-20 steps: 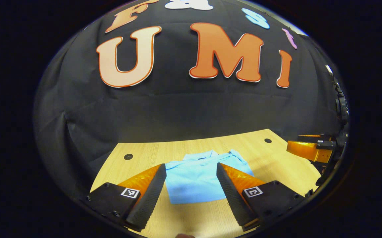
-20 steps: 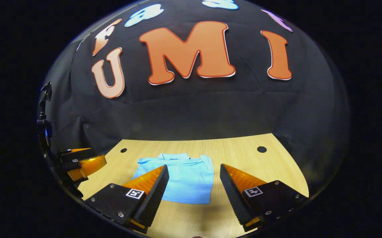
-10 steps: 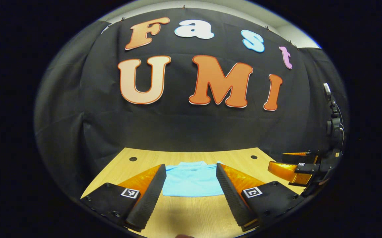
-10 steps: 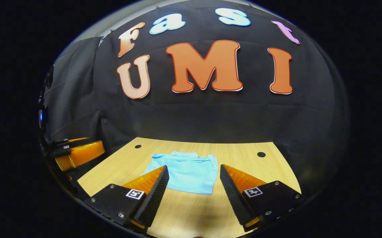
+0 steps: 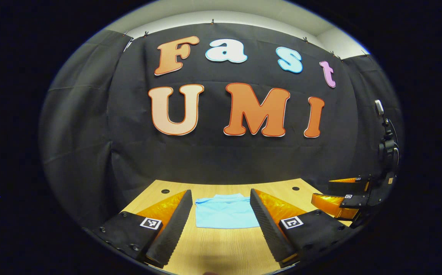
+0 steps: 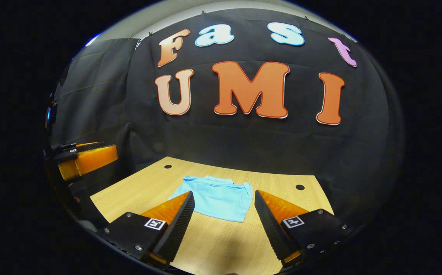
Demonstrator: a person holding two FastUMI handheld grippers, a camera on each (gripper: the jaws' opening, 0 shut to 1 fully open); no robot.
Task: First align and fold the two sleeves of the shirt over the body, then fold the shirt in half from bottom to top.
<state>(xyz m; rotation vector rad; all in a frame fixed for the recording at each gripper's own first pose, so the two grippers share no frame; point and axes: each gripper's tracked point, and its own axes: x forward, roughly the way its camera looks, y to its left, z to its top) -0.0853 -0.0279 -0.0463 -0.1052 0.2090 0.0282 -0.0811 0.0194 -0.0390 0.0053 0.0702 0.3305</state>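
Note:
A light blue shirt (image 5: 223,211) lies folded into a compact rectangle on the wooden table (image 5: 221,248), collar toward the wall. In the right gripper view the same shirt (image 6: 217,198) sits mid-table. My left gripper (image 5: 221,223) is open, held back from the shirt's near edge and above the table, nothing between its fingers. My right gripper (image 6: 224,223) is also open and empty, back from the shirt. The right gripper (image 5: 343,196) shows at the right edge of the left gripper view. The left gripper (image 6: 85,160) shows at the left edge of the right gripper view.
Two dark round holes (image 5: 165,191) (image 5: 295,188) mark the table's far corners. The black cloth wall (image 5: 221,152) rises right behind the table. A camera mount on a stand (image 5: 387,141) sits at the far right.
Both grippers have pulled back and risen away from the folded shirt, staying open. The shirt looks smaller and farther now, and more of the wall shows.

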